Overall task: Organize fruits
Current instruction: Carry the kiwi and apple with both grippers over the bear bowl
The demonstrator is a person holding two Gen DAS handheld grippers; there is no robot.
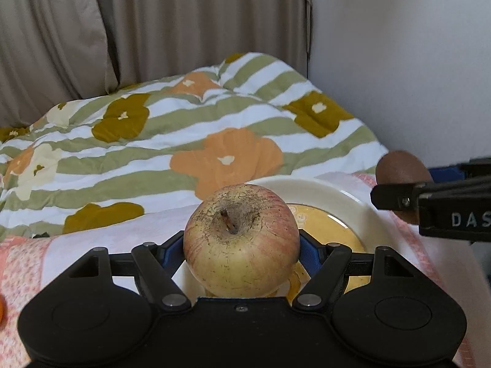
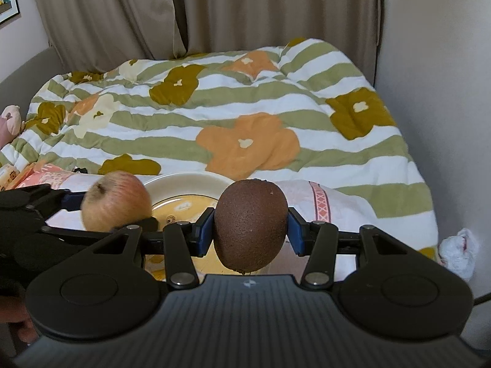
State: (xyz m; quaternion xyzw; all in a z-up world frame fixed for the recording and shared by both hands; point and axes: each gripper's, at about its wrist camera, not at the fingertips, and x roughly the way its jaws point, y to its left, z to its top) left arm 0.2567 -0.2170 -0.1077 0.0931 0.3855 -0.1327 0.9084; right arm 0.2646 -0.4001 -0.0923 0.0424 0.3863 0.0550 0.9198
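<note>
My left gripper [image 1: 241,247] is shut on a yellow-red apple [image 1: 241,239], stem end up, held above the near rim of a white plate with a yellow centre [image 1: 325,185]. My right gripper [image 2: 251,234] is shut on a brown kiwi [image 2: 251,224], gripped between the blue pads. In the right wrist view the plate [image 2: 190,184] lies below and left of the kiwi, and the apple [image 2: 115,202] hangs over its left rim in the left gripper [image 2: 110,207]. In the left wrist view the kiwi [image 1: 402,167] shows at the right edge in the right gripper [image 1: 396,196].
The plate rests on a pink-and-white towel [image 1: 92,239] spread over a bed with a green-striped floral quilt [image 1: 190,128]. Beige curtains [image 1: 184,24] hang behind, and a white wall [image 1: 399,61] stands at the right. Crumpled white paper [image 2: 458,248] lies at the bed's right.
</note>
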